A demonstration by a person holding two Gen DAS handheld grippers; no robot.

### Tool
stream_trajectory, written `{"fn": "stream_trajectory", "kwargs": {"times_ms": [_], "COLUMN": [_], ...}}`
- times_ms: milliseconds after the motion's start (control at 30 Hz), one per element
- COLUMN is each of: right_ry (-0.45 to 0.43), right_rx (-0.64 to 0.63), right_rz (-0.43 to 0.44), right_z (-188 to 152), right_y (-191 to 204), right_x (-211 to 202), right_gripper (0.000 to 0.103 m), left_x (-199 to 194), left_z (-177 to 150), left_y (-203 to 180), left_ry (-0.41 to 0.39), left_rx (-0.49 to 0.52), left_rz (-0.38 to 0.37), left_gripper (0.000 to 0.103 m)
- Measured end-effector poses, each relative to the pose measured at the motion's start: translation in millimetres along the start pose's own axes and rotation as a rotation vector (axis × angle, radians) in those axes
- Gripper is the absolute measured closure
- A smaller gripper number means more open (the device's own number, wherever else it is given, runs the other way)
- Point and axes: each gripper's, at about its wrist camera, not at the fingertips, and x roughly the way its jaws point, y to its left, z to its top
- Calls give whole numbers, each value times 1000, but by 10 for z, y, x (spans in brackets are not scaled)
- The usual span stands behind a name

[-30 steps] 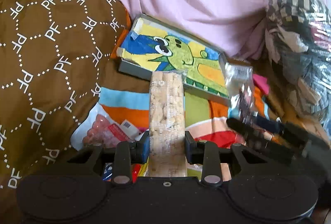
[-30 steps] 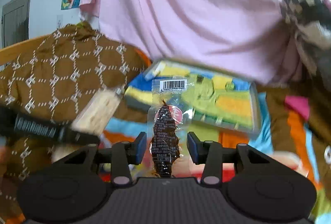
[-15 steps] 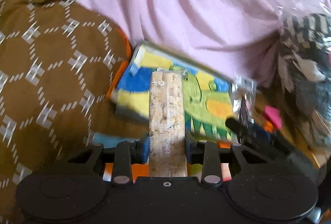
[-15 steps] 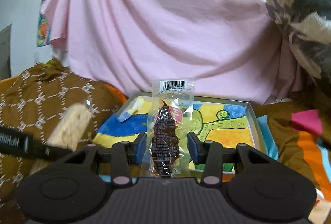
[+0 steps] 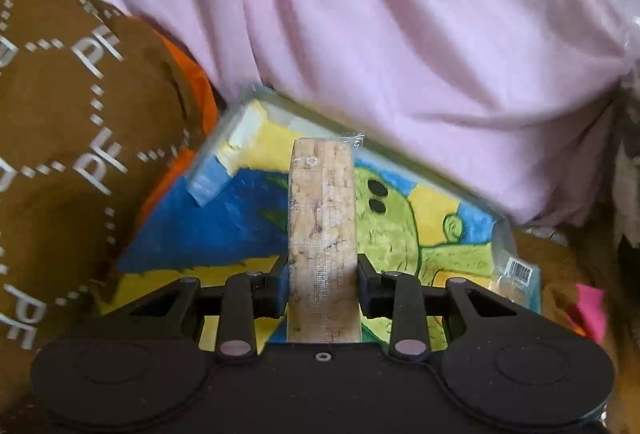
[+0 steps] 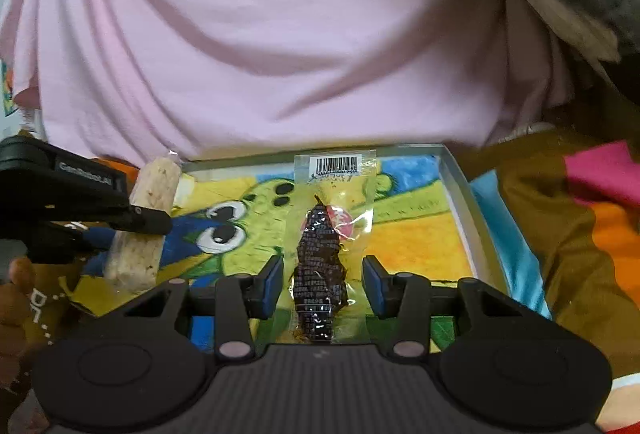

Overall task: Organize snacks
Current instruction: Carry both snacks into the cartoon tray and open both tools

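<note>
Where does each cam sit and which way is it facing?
Left wrist: on left gripper, facing the dinosaur tray; own fingers clamp a rice cracker pack.
Right wrist: on right gripper, facing that tray; fingers flank a dark snack packet; a hand shows.
Shared: tray, cracker pack, pink cloth.

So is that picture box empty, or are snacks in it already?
The box looks empty: only its painted bottom shows. Both snacks remain in the grippers above; its near part is hidden.

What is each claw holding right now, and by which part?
Left claw: pale rice-cracker bar, clamped near its lower end. Right claw: clear packet with a dark snack, held at its lower part.
</note>
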Motion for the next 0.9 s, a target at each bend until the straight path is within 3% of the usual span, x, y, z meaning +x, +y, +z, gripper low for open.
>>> {"fn": "stream_trajectory", "kwargs": {"times_ms": [200, 367, 433, 600, 733, 800, 900], "right_ry": [87, 96, 92, 59, 7, -18, -51], "right_rx": [35, 26, 37, 31, 36, 46, 57], "right_rz": [-7, -4, -1, -6, -4, -10, -12], "right_z": [-14, -37, -18, 10, 45, 44, 65], "right_y": [-102, -111, -139, -150, -154, -147, -115], "right_x": [221, 253, 244, 90, -134, -304, -562], "right_gripper": [55, 53, 52, 25, 12, 4, 0], "left_x": [296, 370, 354, 186, -68, -243, -541], "left_z": [-120, -170, -168, -133, -134, -159, -208], "left_y": [-193, -150, -179, -223, -209, -196, -169], "left_ry": [75, 97, 98, 76, 22, -15, -71], "left_rx": [98, 83, 93, 95, 88, 98, 132], "left_rz": [125, 143, 154, 148, 153, 160, 162], "left_gripper": [68, 66, 53, 33, 10, 2, 1]}}
